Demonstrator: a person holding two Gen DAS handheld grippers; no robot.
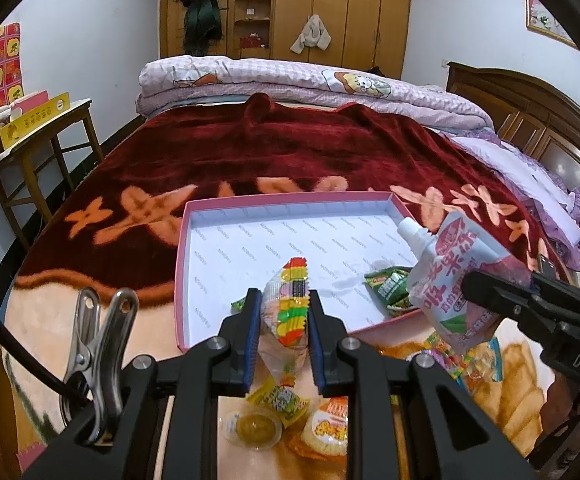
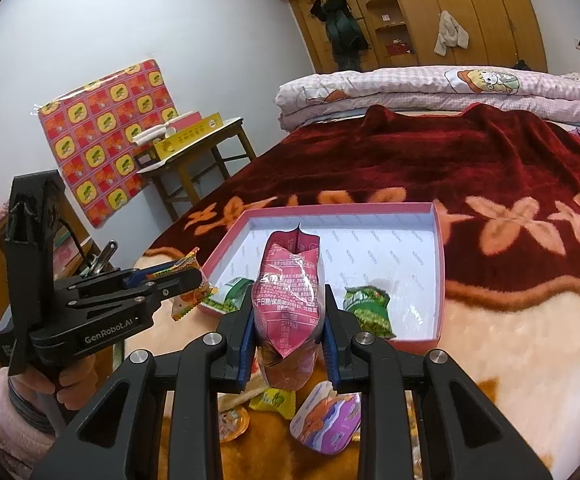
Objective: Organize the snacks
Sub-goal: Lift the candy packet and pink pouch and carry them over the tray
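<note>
Small snacks at the bottom centre of the left wrist view, a jelly cup (image 1: 253, 428) among them, are lying partly hidden behind the left gripper (image 1: 284, 312); the headboard (image 1: 545, 128) is running off the right edge.

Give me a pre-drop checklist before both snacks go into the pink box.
1. Left gripper shut on the candy bag: ok.
2. Right gripper shut on the jelly pouch: ok.
3. Bare floor in the pink box for both: ok.
4. Green packets already inside, clear of the middle: ok.
5. Grippers apart from each other: ok.
6. Pouch cap sealed: cannot tell.
</note>
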